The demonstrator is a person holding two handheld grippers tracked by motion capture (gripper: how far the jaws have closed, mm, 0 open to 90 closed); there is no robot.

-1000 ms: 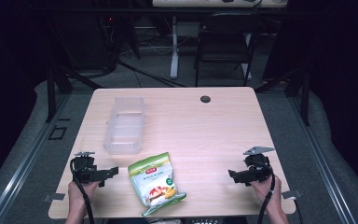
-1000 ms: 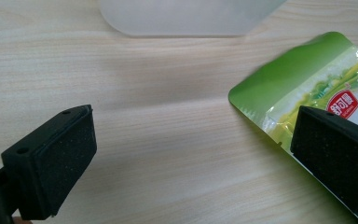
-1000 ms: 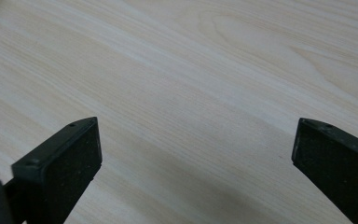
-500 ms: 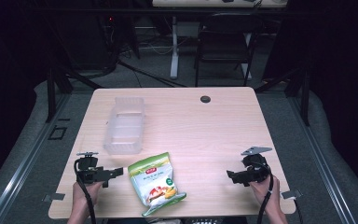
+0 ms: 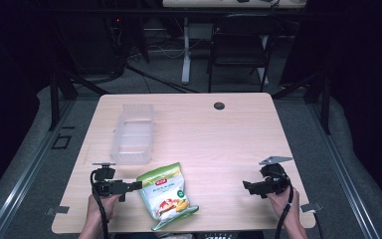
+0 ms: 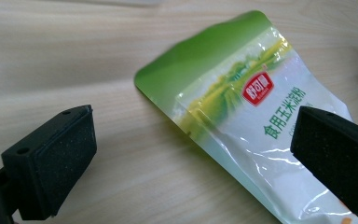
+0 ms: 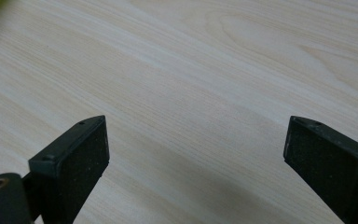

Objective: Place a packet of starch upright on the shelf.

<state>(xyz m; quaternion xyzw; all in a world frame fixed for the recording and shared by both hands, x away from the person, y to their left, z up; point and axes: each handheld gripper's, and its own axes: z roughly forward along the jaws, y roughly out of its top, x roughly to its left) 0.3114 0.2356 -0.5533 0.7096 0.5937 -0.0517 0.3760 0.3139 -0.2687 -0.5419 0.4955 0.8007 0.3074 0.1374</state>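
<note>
With both jaws apart, the left claw [image 6: 191, 154] may only push the flat pouch [image 6: 261, 126] along the table [image 6: 65, 60], while the right claw [image 7: 196, 163] waits wide apart.

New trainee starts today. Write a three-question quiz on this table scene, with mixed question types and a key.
1. True or false: the left gripper is clamped on the green and white food pouch.
2. Multiple choice: where does the clear plastic container stand relative to the pouch? A) farther from the person, B) to the pouch's right, C) on top of it.
3. Fill in: the right gripper is held open over the bare wooden ____.

Key
1. False: in the left gripper view its jaws stand wide apart, with one jaw over the pouch.
2. A
3. table
</note>
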